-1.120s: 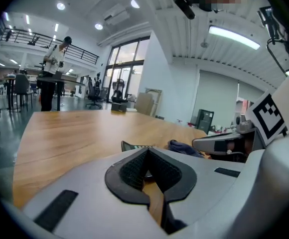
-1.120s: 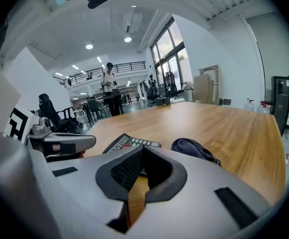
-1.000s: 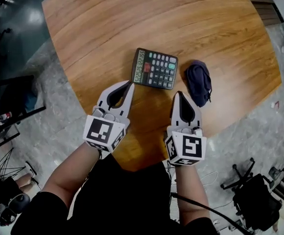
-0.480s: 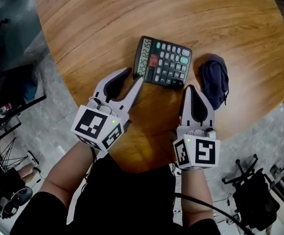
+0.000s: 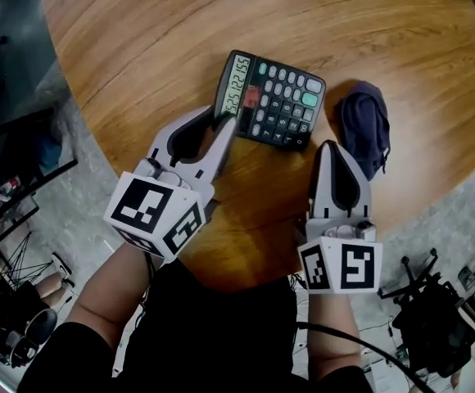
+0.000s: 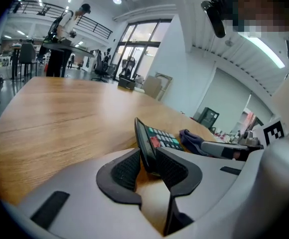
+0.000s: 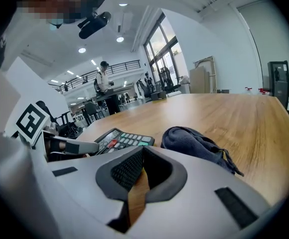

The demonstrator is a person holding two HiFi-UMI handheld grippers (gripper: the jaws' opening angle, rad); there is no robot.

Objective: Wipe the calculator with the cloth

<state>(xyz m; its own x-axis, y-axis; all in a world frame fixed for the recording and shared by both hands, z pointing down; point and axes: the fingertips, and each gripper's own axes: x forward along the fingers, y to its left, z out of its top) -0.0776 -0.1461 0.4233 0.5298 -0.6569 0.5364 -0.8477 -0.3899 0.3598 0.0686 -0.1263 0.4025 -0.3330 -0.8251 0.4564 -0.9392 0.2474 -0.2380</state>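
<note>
A dark calculator (image 5: 272, 101) with a green display lies on the round wooden table (image 5: 368, 23). My left gripper (image 5: 225, 121) has just been closing after opening wide. Its jaws straddle the calculator's near left corner (image 6: 157, 136). The corner sits close to the right-hand pad, and a strip of table shows between it and the other pad. A crumpled dark blue cloth (image 5: 365, 128) lies just right of the calculator. My right gripper (image 5: 329, 147) is shut and empty, its tip just left of the cloth (image 7: 194, 143).
The table's curved front edge runs just under both grippers. Grey floor lies beyond it, with an office chair (image 5: 426, 326) at lower right and a dark desk (image 5: 16, 162) at left. People stand far off in the hall (image 6: 65, 24).
Both grippers came down and forward toward the table. The left jaws, shut a second ago, opened and now straddle the calculator's corner. The right gripper's tip has drawn beside the cloth.
</note>
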